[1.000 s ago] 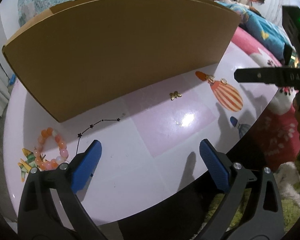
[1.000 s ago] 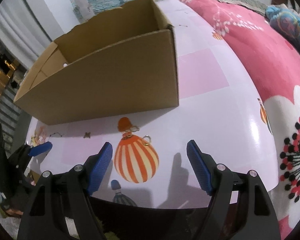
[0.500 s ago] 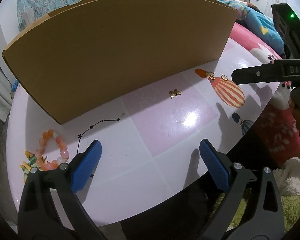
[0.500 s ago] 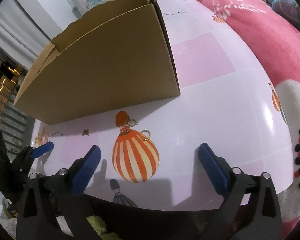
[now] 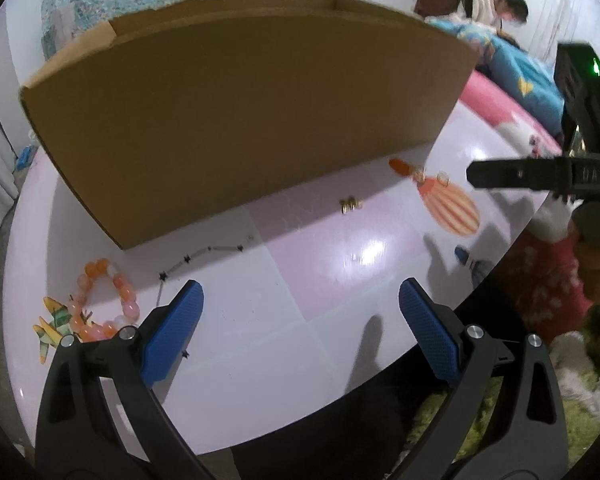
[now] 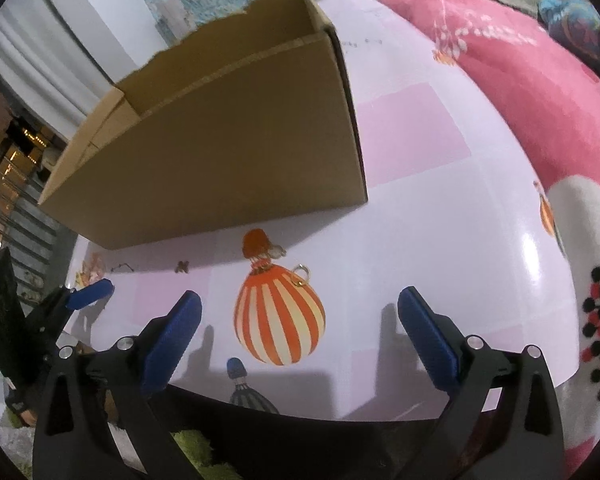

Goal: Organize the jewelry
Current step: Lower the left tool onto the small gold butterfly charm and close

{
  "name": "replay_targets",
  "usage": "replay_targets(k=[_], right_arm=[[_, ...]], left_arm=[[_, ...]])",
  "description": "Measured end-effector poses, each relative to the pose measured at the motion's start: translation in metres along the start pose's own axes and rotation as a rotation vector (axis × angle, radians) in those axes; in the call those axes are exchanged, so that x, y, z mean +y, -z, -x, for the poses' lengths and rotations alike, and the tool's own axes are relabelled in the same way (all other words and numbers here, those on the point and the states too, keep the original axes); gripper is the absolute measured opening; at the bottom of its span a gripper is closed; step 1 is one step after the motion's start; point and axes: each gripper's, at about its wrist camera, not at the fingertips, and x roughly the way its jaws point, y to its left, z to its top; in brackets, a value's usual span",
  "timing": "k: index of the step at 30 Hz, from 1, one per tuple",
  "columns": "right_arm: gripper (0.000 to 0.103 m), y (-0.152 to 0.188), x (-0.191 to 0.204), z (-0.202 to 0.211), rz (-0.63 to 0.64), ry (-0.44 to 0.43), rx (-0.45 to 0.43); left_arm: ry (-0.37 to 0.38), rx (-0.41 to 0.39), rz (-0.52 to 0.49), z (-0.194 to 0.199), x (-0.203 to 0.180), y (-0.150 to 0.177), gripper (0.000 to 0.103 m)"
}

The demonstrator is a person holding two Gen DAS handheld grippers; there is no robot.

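Two hand-held grippers, left [image 5: 300, 320] and right [image 6: 298, 322], hover wide open and empty over the bench [image 6: 440, 208]; the right's jaws have just been opening. Gold rings [image 6: 301, 273], seemingly earrings, lie loose before the cardboard box [image 6: 228, 160], presumably their destination.

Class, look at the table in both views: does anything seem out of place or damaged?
Yes: jewelry lies loose outside the cardboard box: a bead bracelet, a star chain, a gold ring. The box's back rim looks ragged.
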Motion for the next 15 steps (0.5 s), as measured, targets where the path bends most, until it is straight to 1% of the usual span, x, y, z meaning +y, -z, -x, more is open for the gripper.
replay_targets(k=[2,5,6,8,9,10,11,13,15], right_arm=[[0.095,-0.001,0.004,0.004,0.018,-0.004,-0.028],[0.089,-0.002,0.008,0.006,0.033,-0.007,-0.051],[0.085,-0.003,0.009,0.005,0.037,-0.005,-0.052],[0.079,-0.003,0.008,0.006,0.043,-0.001,-0.054],[0.076,-0.003,0.007,0.005,0.044,0.001,-0.055],[0.072,-0.003,0.008,0.004,0.044,0.001,-0.054],[0.071,-0.003,0.008,0.004,0.043,0.001,-0.055],[0.069,-0.003,0.006,0.003,0.036,0.002,-0.058],[0.066,-0.003,0.006,0.002,0.031,0.002,-0.06]], left_arm=[[0.01,-0.033,0.0,0.006,0.001,-0.002,0.095],[0.03,-0.081,-0.008,0.013,0.001,-0.008,0.095],[0.035,-0.096,-0.016,0.015,0.0,-0.01,0.094],[0.044,-0.114,-0.033,0.017,-0.002,-0.013,0.087],[0.045,-0.122,-0.042,0.017,-0.004,-0.015,0.079],[0.048,-0.121,-0.046,0.015,-0.006,-0.017,0.075],[0.055,-0.117,-0.048,0.012,-0.009,-0.018,0.073],[0.065,-0.104,-0.057,0.005,-0.014,-0.023,0.062],[0.069,-0.097,-0.073,-0.002,-0.02,-0.027,0.057]])
